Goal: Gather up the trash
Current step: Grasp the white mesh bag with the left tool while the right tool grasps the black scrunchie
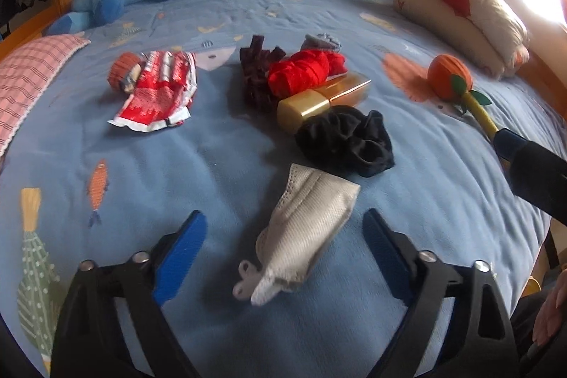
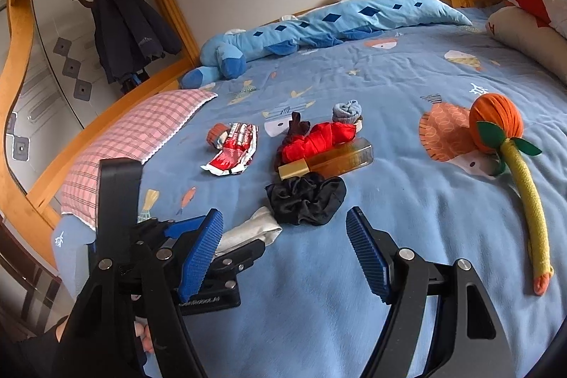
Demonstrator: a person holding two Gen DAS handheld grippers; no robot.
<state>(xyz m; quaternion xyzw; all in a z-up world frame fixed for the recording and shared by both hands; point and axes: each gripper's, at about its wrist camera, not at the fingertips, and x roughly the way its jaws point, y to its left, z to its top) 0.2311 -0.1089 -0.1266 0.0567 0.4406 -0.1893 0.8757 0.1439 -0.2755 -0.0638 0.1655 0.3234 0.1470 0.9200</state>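
I am looking over a bed with a blue fleece fish-print blanket point(image 1: 177, 172). At far left lies a pink checked pillow point(image 1: 32, 73). Next comes a crumpled red and white foil wrapper point(image 1: 159, 94), touching a small orange-brown rolled item point(image 1: 122, 69) at its left end. In the middle sits a pile: a dark maroon scrunchie point(image 1: 253, 77), a red fabric bundle point(image 1: 304, 71) with a grey rolled sock point(image 1: 320, 42) behind it, a gold-capped amber bottle point(image 1: 319, 103), and a black scrunchie point(image 1: 345, 140) touching the bottle. Nearest me, a used white face mask point(image 1: 304, 229) lies between my left gripper point(image 1: 283, 257) jaws, which are spread and not pressing it. At right rests an orange plush flower with a yellow stem point(image 2: 510, 158), beside cream pillows point(image 1: 467, 20). My right gripper point(image 2: 283, 257) jaws are spread over bare blanket, holding nothing.
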